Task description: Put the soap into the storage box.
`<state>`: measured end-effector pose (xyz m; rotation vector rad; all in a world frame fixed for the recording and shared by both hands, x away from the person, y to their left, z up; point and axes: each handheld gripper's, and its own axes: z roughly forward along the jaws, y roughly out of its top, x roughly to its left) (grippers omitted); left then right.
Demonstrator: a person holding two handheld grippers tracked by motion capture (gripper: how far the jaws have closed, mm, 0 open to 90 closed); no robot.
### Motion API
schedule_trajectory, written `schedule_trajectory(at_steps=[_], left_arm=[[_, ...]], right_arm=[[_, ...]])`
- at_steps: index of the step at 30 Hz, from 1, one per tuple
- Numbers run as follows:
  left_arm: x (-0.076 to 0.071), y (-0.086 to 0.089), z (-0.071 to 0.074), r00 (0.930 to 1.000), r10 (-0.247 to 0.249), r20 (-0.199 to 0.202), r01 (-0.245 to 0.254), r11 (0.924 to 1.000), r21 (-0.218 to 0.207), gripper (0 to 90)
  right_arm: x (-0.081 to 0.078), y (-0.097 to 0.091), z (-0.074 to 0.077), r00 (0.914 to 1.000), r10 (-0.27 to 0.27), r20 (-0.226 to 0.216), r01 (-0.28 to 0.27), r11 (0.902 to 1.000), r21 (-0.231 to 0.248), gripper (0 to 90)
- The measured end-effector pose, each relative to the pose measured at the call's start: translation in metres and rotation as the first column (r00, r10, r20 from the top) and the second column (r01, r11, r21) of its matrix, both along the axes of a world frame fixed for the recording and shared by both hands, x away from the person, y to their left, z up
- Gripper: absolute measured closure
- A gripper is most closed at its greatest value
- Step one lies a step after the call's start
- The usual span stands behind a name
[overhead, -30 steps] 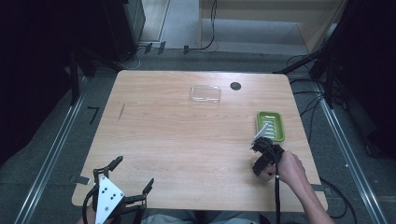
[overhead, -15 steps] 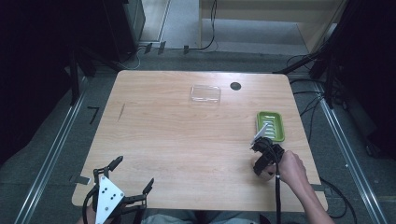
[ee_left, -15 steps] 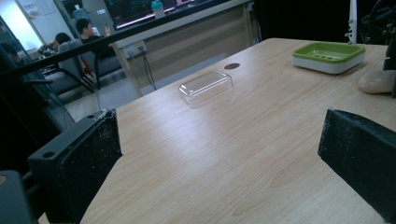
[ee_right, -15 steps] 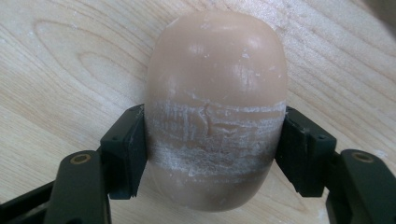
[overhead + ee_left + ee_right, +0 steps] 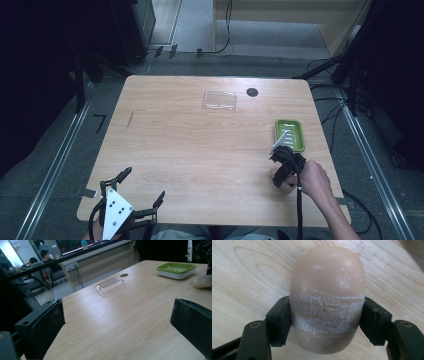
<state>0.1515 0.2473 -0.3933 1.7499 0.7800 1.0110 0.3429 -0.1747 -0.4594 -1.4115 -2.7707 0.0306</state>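
A tan oval bar of soap (image 5: 327, 290) lies on the wooden table, and my right gripper (image 5: 327, 322) is shut on it, both pads pressed against its whitish, scuffed sides. From the high view this gripper (image 5: 283, 175) points down near the table's right front, just in front of a green soap dish (image 5: 290, 135). The soap (image 5: 203, 281) and the dish (image 5: 175, 269) also appear far right in the left gripper view. My left gripper (image 5: 143, 183) rests at the front left corner, jaws wide open with nothing between them.
A clear plastic lid (image 5: 220, 100) lies at the back middle of the table (image 5: 190, 145), next to a round cable hole (image 5: 252, 92). Dark equipment and cables surround the table on the floor.
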Motion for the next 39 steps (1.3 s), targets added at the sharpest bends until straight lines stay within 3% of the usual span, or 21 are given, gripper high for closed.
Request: schedule_trajectory(at_steps=[14,39], left_arm=[[0.0,0.0,0.0,1.0,0.0,0.0,0.0,1.0,0.0,0.0],[0.0,0.0,0.0,1.0,0.0,0.0,0.0,1.0,-0.001,0.0]], right_arm=[[-0.001,-0.003,0.01,0.9999,0.01,-0.008,-0.011,0.9998,-0.016,33.0],[0.009,-0.011,0.029,0.9999,0.012,-0.005,-0.012,0.9999,-0.002,33.1]])
